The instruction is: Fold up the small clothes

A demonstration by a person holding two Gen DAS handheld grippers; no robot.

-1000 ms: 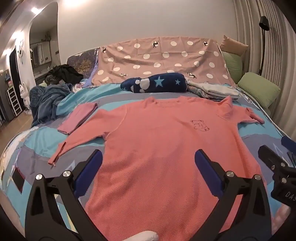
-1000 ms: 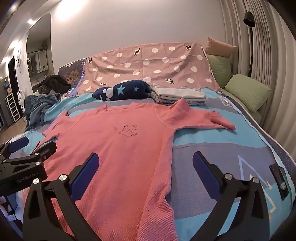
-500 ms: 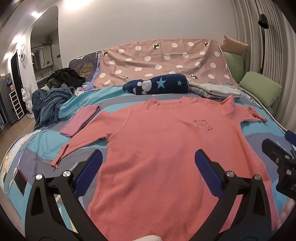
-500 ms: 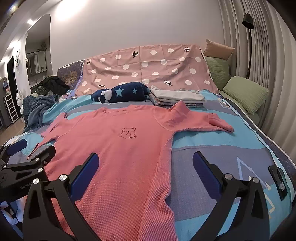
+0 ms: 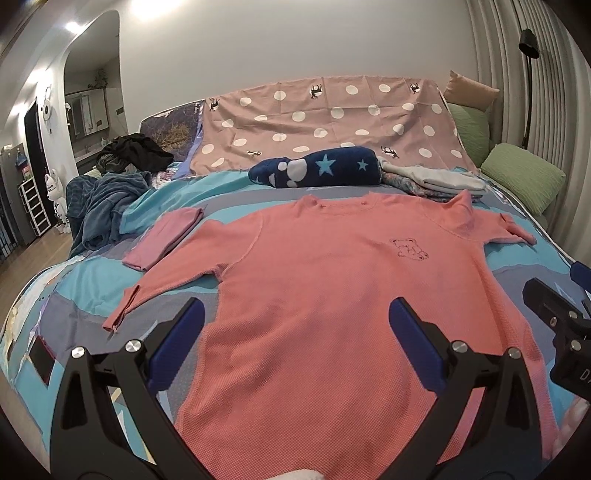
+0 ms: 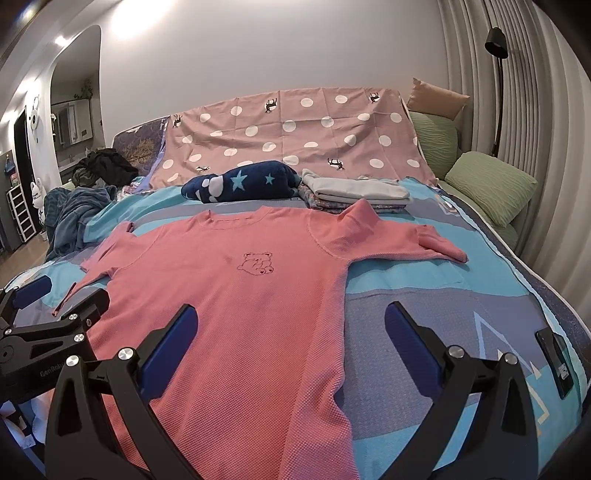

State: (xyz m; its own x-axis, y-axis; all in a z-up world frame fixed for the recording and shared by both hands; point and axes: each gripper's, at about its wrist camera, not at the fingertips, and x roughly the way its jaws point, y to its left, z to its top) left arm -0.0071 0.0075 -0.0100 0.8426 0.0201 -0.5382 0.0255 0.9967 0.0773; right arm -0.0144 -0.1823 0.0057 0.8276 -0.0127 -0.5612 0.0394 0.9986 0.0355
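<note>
- Pink shirt (image 5: 332, 295) lies flat, face up, centre frame on the bed (image 6: 424, 295), sleeves spread for folding.
- Your left gripper (image 5: 295, 328) and right gripper (image 6: 288, 328) hover at the hem, jaws apart, empty.

Dim, warm indoor light from ceiling lamps (image 5: 144, 7) glaring upper left; sharp focus, fisheye edges bend and darken.

Pink shirt (image 5: 332, 295) is lying flat, covering mid-bed; bare bedspread (image 6: 424, 295) is running open along its right side up to the spread sleeve. Phone (image 6: 557, 363) is sitting near that edge. Folded stack (image 6: 354, 194) and starry blanket roll (image 6: 240, 181) are crowding the collar end. Folded pink piece (image 5: 162, 240) is lying beside the left sleeve.
</note>
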